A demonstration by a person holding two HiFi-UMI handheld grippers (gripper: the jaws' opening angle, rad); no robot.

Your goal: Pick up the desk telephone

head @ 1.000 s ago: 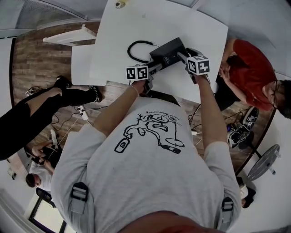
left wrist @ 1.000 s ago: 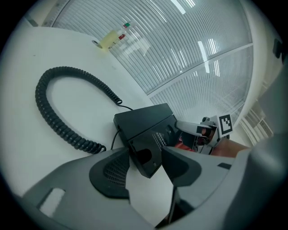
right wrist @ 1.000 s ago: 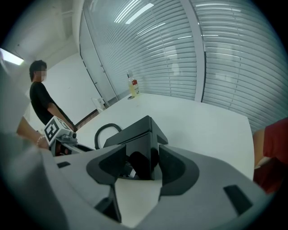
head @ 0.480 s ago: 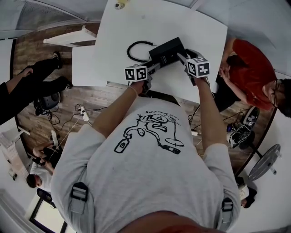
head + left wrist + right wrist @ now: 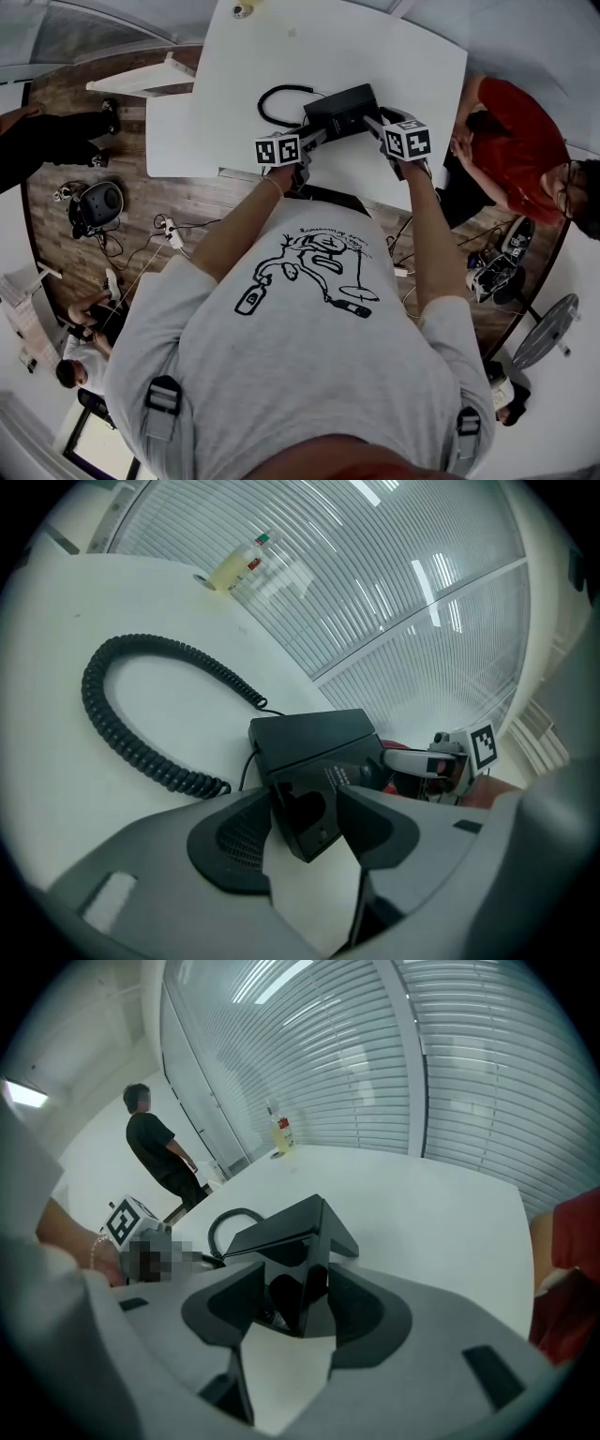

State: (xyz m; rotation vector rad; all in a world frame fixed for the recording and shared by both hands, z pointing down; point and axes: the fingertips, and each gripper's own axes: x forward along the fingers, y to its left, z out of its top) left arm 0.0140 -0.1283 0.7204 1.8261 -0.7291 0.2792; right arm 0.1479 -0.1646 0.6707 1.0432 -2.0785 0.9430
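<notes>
The black desk telephone (image 5: 342,108) sits near the white table's (image 5: 281,37) front edge, tilted so its underside (image 5: 328,780) shows. Its coiled cord (image 5: 277,94) loops to the left. My left gripper (image 5: 314,139) has its jaws on the phone's near left corner (image 5: 307,808), pads against both sides. On the phone's right corner, my right gripper (image 5: 375,122) has its pads flanking and touching the black edge (image 5: 298,1302). The handset is hidden from me.
A small bottle (image 5: 234,566) stands at the table's far edge. A person in red (image 5: 511,150) sits close at the right of the table. Another person in black (image 5: 159,1152) stands beyond the left side. Slatted blinds lie behind the table.
Both grippers and the phone have hardly shifted. The person in black at the left of the head view has moved away toward the upper left, uncovering gear on the floor.
</notes>
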